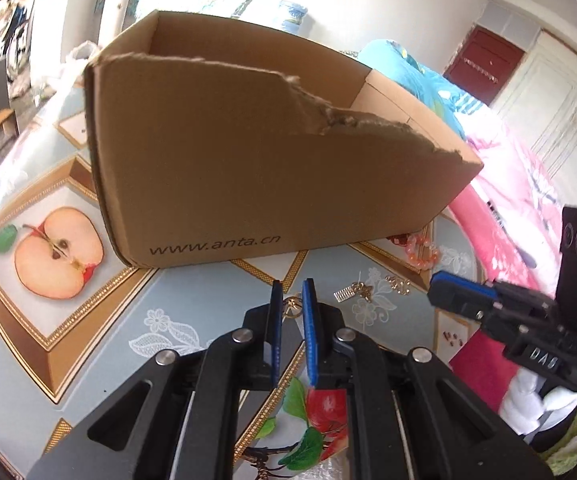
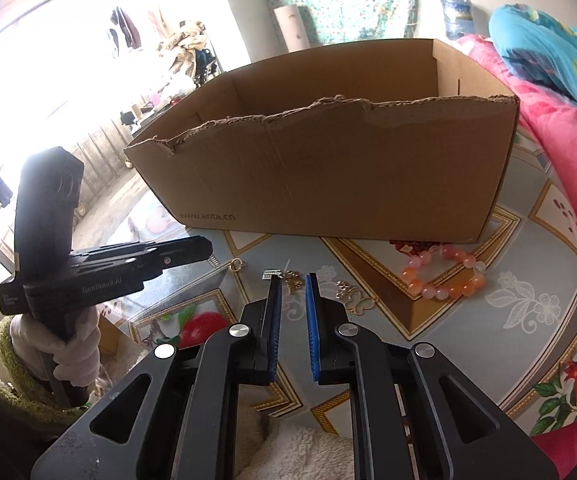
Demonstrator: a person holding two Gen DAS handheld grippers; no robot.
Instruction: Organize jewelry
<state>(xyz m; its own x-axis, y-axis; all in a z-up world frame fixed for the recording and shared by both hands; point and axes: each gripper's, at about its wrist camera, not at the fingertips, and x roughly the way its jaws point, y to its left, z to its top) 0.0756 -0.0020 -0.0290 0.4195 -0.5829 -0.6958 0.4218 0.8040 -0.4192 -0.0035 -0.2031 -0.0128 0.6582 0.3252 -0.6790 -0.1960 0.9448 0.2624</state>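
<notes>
My left gripper [image 1: 292,286] is shut on a small gold ring pendant [image 1: 292,306], held just above the fruit-patterned tablecloth in front of the open cardboard box [image 1: 248,168]. In the right wrist view the left gripper [image 2: 208,249] points sideways and the gold ring [image 2: 237,265] hangs at its tip. My right gripper [image 2: 292,283] hovers over loose gold trinkets [image 2: 294,282], its jaws a narrow slit apart with nothing seen gripped. An orange and pink bead bracelet [image 2: 444,276] lies to the right, by the box [image 2: 328,184].
A silver comb-like piece [image 2: 271,274] and a gold butterfly piece [image 2: 354,298] lie on the cloth. Dark red beads [image 2: 402,246] sit against the box. A pink blanket [image 2: 568,184] borders the table on the right. A white-gloved hand [image 2: 72,352] holds the left gripper.
</notes>
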